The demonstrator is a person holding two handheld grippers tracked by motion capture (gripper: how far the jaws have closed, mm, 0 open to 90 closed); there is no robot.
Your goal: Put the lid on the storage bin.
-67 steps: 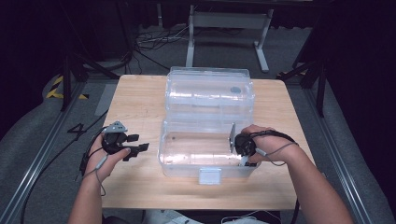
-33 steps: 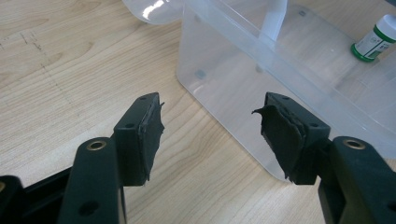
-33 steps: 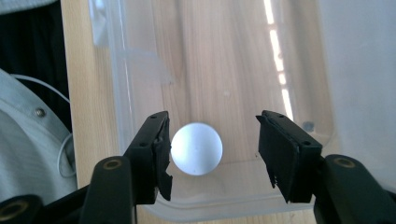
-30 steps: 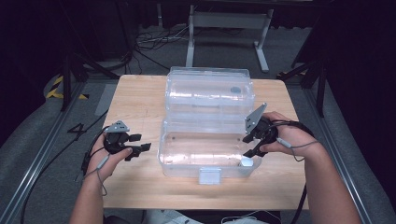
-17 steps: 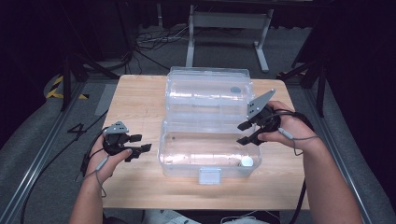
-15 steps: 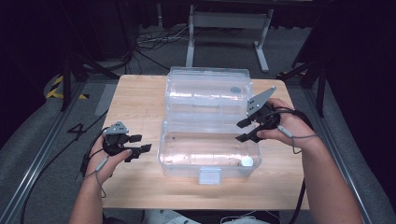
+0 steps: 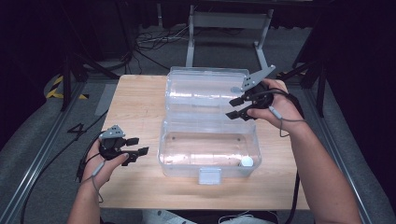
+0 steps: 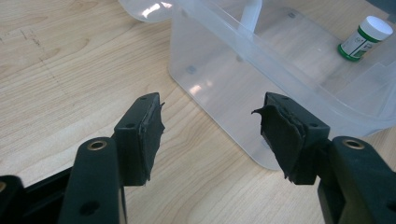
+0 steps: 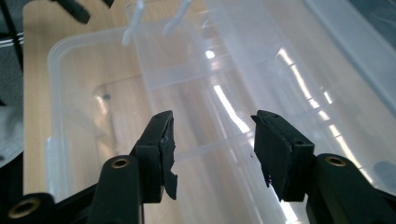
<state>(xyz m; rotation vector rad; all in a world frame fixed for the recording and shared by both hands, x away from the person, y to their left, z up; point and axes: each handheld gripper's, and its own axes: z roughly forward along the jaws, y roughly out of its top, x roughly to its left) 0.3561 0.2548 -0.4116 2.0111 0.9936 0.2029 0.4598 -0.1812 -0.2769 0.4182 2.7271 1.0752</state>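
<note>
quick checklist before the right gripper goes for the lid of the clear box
1. Right gripper open and empty: ok, jaws apart, nothing between them.
2. Right gripper near the lid: ok, it hovers at the lid's right side.
3. Lid lying open behind the clear box: ok.
4. Small bottle inside the box, below the rim: ok, it stands in a corner.
5. Left gripper clear of the box: ok, open over the table, left of the box.
6. Lid hinge free to swing: cannot tell.
</note>
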